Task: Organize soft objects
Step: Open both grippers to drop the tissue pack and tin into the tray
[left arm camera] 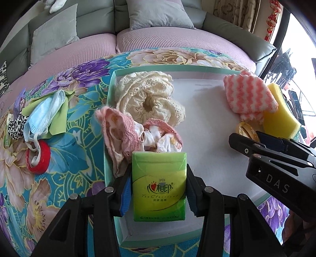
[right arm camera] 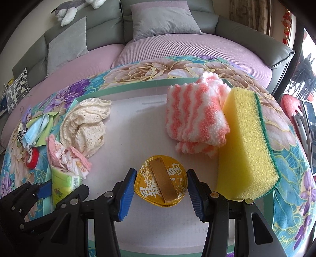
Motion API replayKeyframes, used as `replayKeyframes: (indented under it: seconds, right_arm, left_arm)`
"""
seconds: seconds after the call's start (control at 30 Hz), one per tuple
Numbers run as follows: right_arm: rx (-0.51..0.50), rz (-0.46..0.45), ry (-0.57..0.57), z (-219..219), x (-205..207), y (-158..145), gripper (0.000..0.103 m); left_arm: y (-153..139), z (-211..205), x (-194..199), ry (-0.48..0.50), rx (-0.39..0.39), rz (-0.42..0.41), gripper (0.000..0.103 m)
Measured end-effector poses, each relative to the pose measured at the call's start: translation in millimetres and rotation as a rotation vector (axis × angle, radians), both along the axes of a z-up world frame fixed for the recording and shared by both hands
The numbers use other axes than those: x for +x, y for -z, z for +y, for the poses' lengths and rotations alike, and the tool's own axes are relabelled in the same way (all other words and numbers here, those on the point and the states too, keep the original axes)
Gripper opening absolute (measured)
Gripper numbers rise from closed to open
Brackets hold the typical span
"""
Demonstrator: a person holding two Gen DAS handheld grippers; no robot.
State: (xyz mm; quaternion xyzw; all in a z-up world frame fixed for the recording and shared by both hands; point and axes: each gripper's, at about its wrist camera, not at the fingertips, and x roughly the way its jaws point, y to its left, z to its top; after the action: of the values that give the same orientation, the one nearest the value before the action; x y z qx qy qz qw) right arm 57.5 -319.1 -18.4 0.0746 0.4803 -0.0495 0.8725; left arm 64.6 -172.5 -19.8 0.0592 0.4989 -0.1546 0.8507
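Observation:
My left gripper (left arm camera: 159, 171) is shut on a green tissue pack (left arm camera: 159, 187), held upright over the near left part of a white, teal-rimmed tray (left arm camera: 110, 98). Just beyond the pack lie a pink-trimmed cloth (left arm camera: 138, 136) and a cream lace cloth (left arm camera: 150, 96), both in the tray. My right gripper (right arm camera: 162, 172) is shut on a gold round packet (right arm camera: 160, 185) with white characters, low over the tray's middle. A pink-and-white striped fluffy towel (right arm camera: 195, 122) and a yellow sponge (right arm camera: 246, 148) rest at the tray's right side. The left gripper (right arm camera: 39, 187) also shows at the right wrist view's lower left.
The tray sits on a floral blanket (left arm camera: 75, 138). Left of the tray lie a blue face mask (left arm camera: 43, 116), a green cloth (left arm camera: 59, 118), a red tape roll (left arm camera: 38, 158) and a black-and-white scrunchie (left arm camera: 16, 126). A sofa with grey cushions (right arm camera: 164, 17) stands behind.

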Motion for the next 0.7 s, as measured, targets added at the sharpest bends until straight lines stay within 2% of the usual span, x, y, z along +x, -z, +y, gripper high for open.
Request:
replayKeyframes:
  seconds: [0.37,0.5,0.7]
  right_arm:
    - [-0.017,0.007,-0.002,1.0,0.3,0.7,0.055]
    - [-0.024,0.009,-0.002,1.8,0.5,0.9,0.056]
    - [-0.028,0.006,0.000,1.0,0.6,-0.2,0.061]
  left_arm:
    - [-7.8,4.5,-0.3,0.018,-0.026,0.003,0.049]
    - [-10.2,2.1,-2.0,0.036,-0.018,-0.004,0.055]
    - [-16.1,1.7,-4.1,0.054,-0.023,-0.012,0.057]
